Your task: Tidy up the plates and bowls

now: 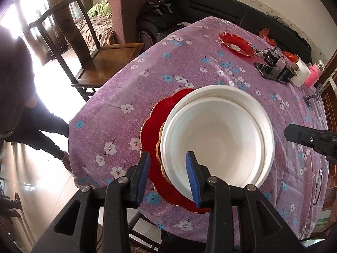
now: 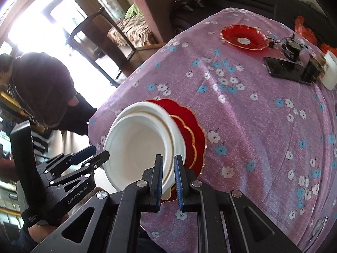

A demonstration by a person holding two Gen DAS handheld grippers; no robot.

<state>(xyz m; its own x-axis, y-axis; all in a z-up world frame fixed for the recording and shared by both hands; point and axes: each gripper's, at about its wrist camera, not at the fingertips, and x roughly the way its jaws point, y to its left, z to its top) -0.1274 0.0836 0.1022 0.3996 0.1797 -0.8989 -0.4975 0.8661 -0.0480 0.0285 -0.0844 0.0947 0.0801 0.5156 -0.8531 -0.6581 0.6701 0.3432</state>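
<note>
Two nested white bowls (image 1: 219,135) sit on stacked red gold-rimmed plates (image 1: 151,126) near the front edge of a purple flowered tablecloth (image 1: 118,105). My left gripper (image 1: 168,168) is open, its fingers straddling the near rim of the bowls. In the right wrist view my right gripper (image 2: 168,175) is nearly closed around the rim of the white bowls (image 2: 139,143), above the red plates (image 2: 189,126). The left gripper (image 2: 92,154) shows there at the bowls' left side. A separate red plate (image 1: 238,44) lies far across the table; it also shows in the right wrist view (image 2: 244,37).
A black phone (image 2: 286,69), a small black device (image 2: 291,49), a white cup (image 1: 301,76) and a pink container (image 1: 313,76) stand at the table's far right. A wooden chair (image 1: 101,59) and a person in dark clothes (image 2: 42,88) are left of the table.
</note>
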